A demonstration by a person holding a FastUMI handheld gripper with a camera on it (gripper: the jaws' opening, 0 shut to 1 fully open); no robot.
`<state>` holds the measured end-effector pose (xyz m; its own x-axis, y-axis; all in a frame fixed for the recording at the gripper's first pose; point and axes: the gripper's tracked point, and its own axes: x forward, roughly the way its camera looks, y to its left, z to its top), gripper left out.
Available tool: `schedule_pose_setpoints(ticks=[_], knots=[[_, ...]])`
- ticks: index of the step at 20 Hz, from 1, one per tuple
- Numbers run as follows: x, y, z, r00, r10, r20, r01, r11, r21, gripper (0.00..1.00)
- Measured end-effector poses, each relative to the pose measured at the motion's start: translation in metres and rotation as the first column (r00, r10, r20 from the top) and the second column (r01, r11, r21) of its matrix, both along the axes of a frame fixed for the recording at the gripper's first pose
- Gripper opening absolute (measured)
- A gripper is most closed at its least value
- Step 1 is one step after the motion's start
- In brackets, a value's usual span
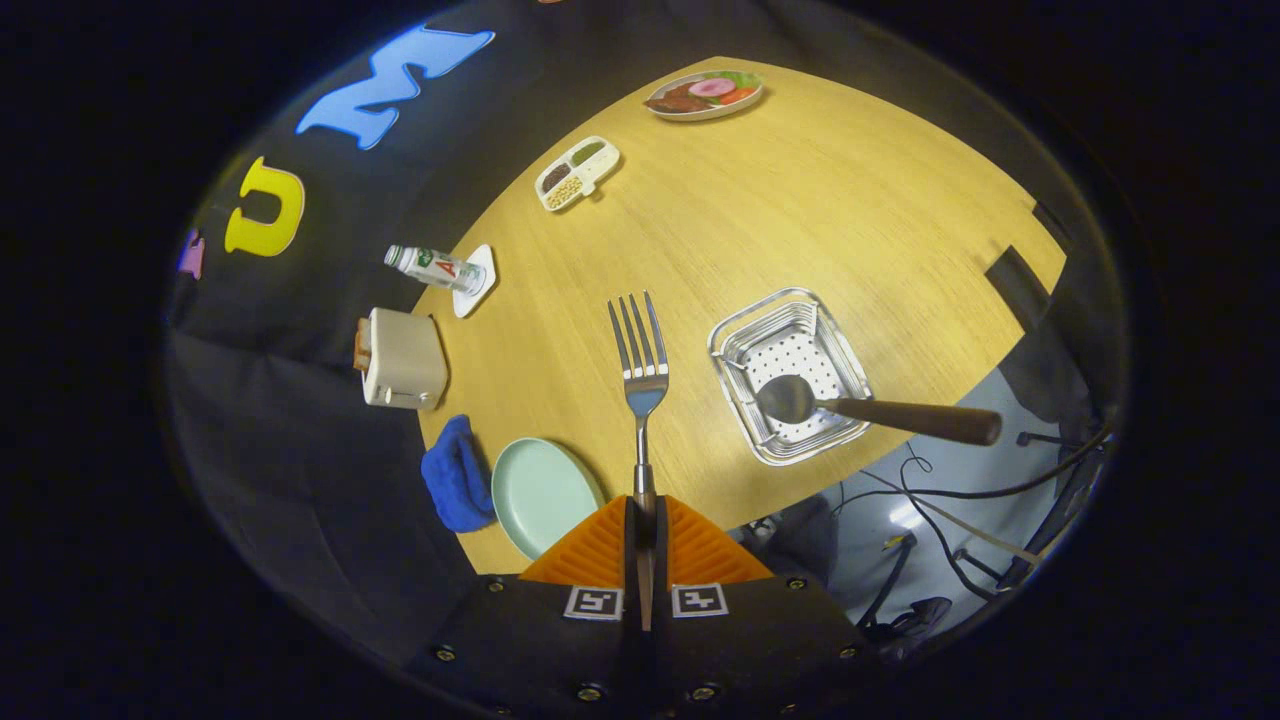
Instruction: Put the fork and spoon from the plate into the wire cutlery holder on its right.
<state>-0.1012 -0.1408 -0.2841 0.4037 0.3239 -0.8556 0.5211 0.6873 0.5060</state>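
Fingers clamped on fork handle, tines raised over bench between plate and wire cutlery holder, spoon already resting bowl-down in holder, handle poking out.

Recording booth: cloth wall, floor cables.
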Motion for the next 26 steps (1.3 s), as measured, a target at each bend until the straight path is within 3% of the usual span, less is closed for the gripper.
schedule_pose_setpoints(ticks=[5,14,19,25,26], knots=[[-0.018,-0.027,-0.014,0.997,-0.027,-0.07,0.027,1.0,-0.007,0.03],[-0.036,-0.03,-0.034,0.981,-0.049,-0.19,0.064,0.995,0.075,0.04],[-0.035,-0.036,-0.031,0.97,-0.099,-0.223,0.125,0.987,0.103,0.05],[-0.025,-0.048,-0.016,0.975,-0.133,-0.176,0.154,0.982,0.111,0.19],[-0.023,-0.048,-0.011,0.977,-0.14,-0.161,0.161,0.98,0.12,0.33]])
